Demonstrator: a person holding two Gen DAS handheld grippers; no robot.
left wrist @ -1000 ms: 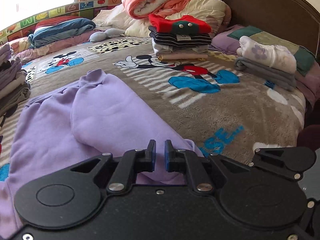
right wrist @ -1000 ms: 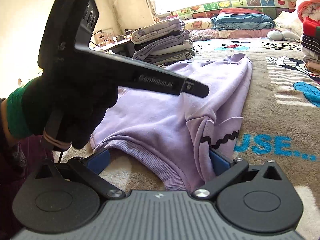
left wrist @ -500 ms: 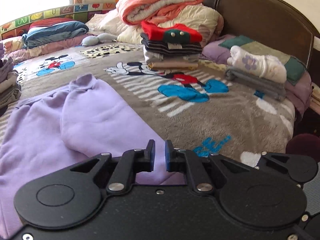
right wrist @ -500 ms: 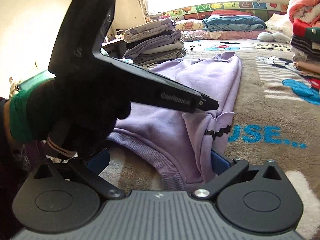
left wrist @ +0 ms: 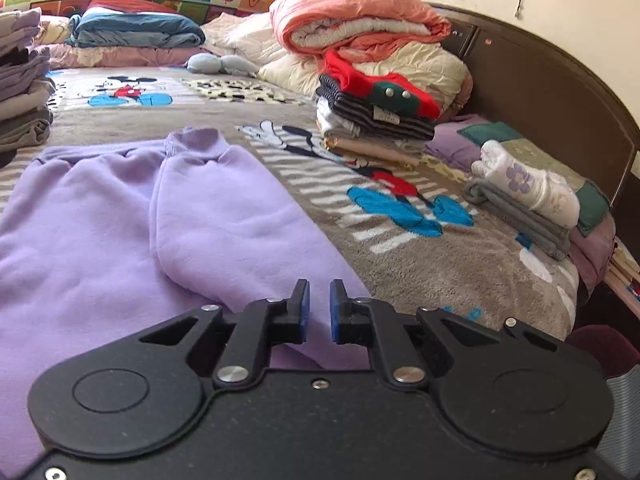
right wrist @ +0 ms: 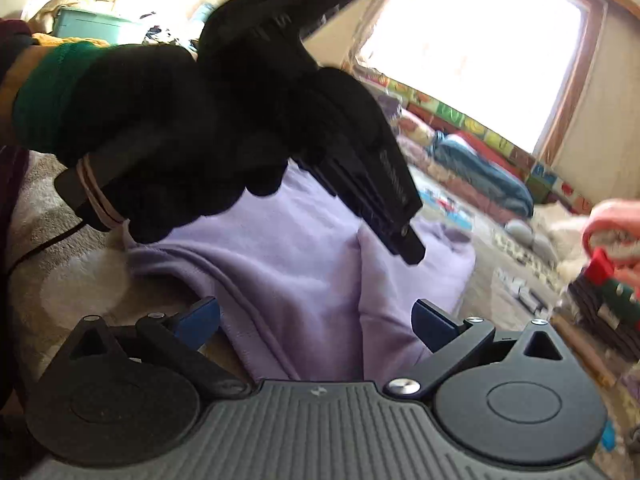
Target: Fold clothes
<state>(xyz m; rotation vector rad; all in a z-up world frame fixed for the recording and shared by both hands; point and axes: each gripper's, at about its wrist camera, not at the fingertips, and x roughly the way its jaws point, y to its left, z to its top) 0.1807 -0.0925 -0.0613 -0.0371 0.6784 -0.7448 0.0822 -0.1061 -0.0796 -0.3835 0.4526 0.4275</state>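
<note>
My left gripper (left wrist: 318, 307) hovers nearly shut and empty, my right gripper (right wrist: 316, 322) wide apart, over the lilac sweatshirt (left wrist: 120, 216) lying part-folded on the bed (left wrist: 420, 248); it looks soft, thick and limp, so I'd pinch its ribbed hem.

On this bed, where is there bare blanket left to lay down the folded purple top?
Free: the blanket between the purple sweatshirt and the grey-and-white pile; also the strip beyond its cuffs, before the pillows. Crowded: the headboard side, with the red-topped stack, and the far-left stack.
</note>
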